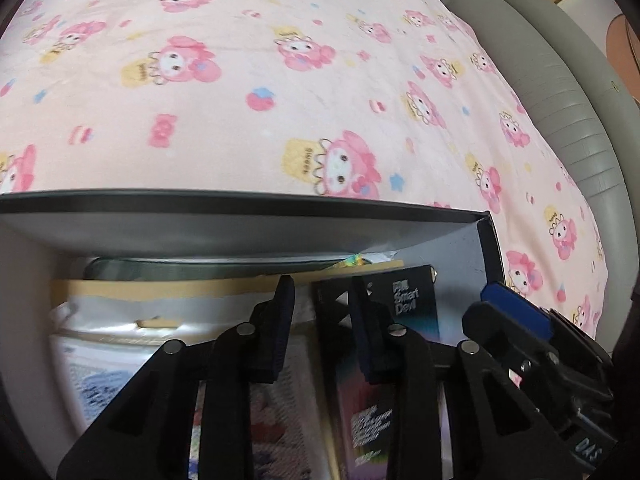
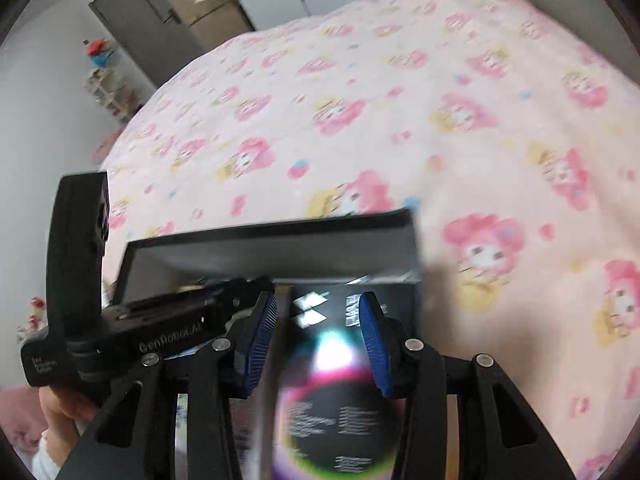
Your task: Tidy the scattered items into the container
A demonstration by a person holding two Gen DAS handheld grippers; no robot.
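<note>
A black box [image 1: 490,248] lies on a bed covered by a pink blanket [image 1: 280,92] with cartoon figures. The far wall of the box runs straight across the left wrist view, and its far right corner stands close to the right edge of the blanket, where a grey padded bed frame [image 1: 560,92] begins.

Inside the box the items are already packed tightly: a silver bag [image 1: 132,320] with brown tape lies at the left, and a dark packet [image 1: 412,300] with white letters and rainbow colours lies at the right, against the right wall. Little free room remains between these things and the walls.

The left gripper [image 1: 322,320] hangs over the inside of the box, its jaws a little apart with nothing between them; whether the tips touch the items I cannot tell. The right gripper [image 2: 318,340] also stands above the dark packet [image 2: 332,400] (this view is blurred by motion). Its blue pads [image 2: 374,344] are apart and do not press on anything, so it is released.

Beyond the far wall of the box [image 2: 280,248] the blanket [image 2: 440,100] is wide and flat, up to the far edge of the bed.
</note>
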